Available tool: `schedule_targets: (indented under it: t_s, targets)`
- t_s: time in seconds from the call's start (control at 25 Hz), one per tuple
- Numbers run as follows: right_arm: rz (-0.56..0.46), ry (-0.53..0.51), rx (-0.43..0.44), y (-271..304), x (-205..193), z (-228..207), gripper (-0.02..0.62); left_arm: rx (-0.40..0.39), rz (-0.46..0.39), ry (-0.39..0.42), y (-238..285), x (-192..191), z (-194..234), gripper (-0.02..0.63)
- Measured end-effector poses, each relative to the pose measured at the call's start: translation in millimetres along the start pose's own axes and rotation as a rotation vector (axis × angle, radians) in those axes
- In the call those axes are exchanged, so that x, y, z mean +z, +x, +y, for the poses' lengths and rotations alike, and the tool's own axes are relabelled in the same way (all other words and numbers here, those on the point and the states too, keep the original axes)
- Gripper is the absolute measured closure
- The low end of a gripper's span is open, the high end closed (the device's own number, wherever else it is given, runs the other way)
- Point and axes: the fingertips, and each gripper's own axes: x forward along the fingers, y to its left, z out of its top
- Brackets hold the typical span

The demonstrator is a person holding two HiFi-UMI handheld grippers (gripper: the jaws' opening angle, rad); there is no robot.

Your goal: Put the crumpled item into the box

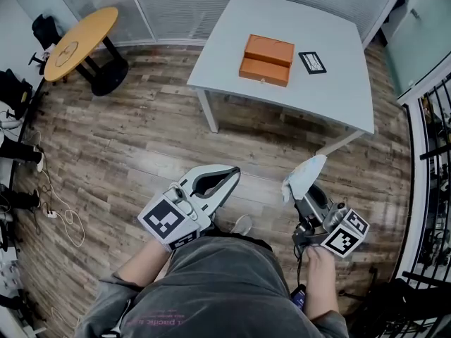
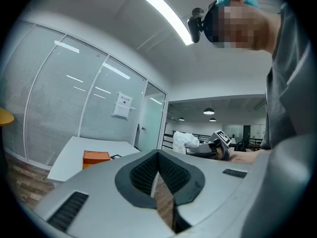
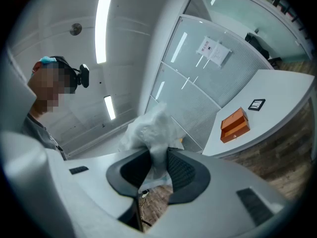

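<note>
The orange box (image 1: 266, 60) lies shut on the white table (image 1: 331, 97), well ahead of me across the wooden floor. My right gripper (image 1: 299, 196) is shut on the crumpled white item (image 1: 304, 177), which sticks up past the jaws. In the right gripper view the crumpled item (image 3: 148, 128) is pinched between the dark pads (image 3: 181, 170), with the orange box (image 3: 234, 125) far off to the right. My left gripper (image 1: 232, 170) is held at waist height, shut with nothing in it. The left gripper view shows its tips meeting (image 2: 158, 153) and the box (image 2: 95, 157) far off.
A small black flat device (image 1: 312, 63) lies on the table beside the box. A round yellow table (image 1: 81, 41) stands at the far left. Cables (image 1: 60, 217) trail on the floor at left. A black railing (image 1: 430, 153) runs along the right.
</note>
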Motion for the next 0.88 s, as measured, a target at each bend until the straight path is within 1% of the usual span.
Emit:
schedule_targets:
  t_s: [0.32, 0.44, 0.64, 0.88]
  targets:
    - [-0.015, 0.020, 0.003, -17, 6, -9, 0.494, 0.010, 0.009, 0.003, 10, 0, -10, 0.598]
    - [-0.013, 0.024, 0.008, -16, 8, -9, 0.494, 0.004, -0.004, 0.007, 10, 4, -11, 0.598]
    - [0.001, 0.014, 0.007, -8, 10, -10, 0.494, 0.015, -0.003, -0.003, 9, 4, -2, 0.598]
    - [0.002, 0.030, 0.005, -1, 11, -19, 0.495, 0.028, -0.006, -0.030, 11, -1, 13, 0.598]
